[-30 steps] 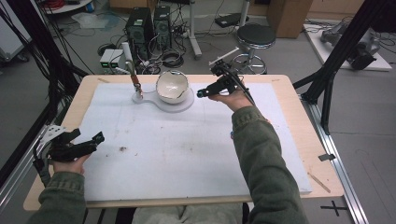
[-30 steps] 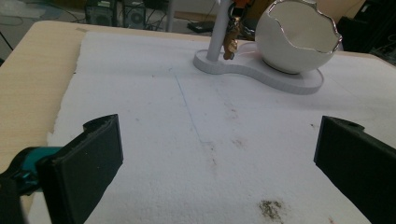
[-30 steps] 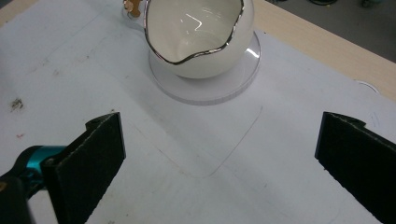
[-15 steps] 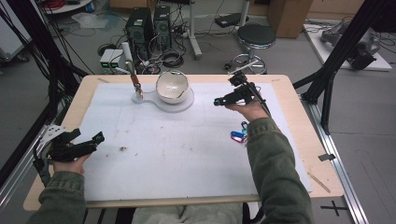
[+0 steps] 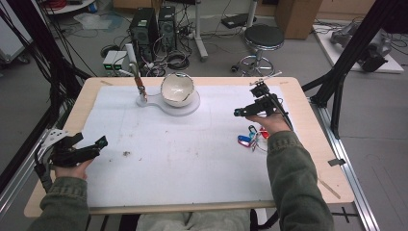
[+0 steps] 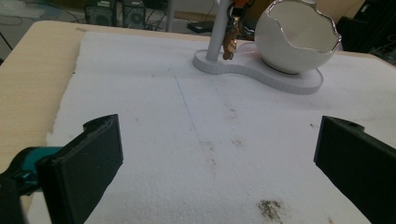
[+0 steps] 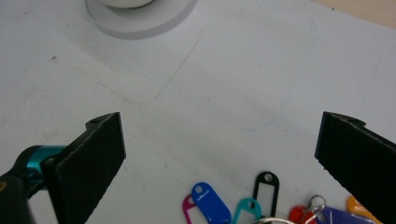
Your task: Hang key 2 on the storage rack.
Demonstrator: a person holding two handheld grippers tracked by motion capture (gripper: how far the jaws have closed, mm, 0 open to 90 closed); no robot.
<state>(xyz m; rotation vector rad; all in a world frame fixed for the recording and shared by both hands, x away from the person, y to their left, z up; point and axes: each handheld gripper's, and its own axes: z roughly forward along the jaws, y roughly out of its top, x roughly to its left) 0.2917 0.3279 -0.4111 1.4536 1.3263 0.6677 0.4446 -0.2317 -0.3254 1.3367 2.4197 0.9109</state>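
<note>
The right claw (image 5: 239, 112) hangs with its jaws wide apart just above a bunch of key tags (image 7: 243, 205): flat plastic tags in blue, pink, teal, black, red and orange, fanned out on a metal ring and lying on the white surface (image 5: 192, 159) just below and between the jaws. The left claw (image 5: 98, 143), well apart from the bunch, is also spread wide with nothing between its jaws.

No readable text, key tags (image 7: 211, 201) carry blank or illegible label windows, no brands, no numbers
</note>
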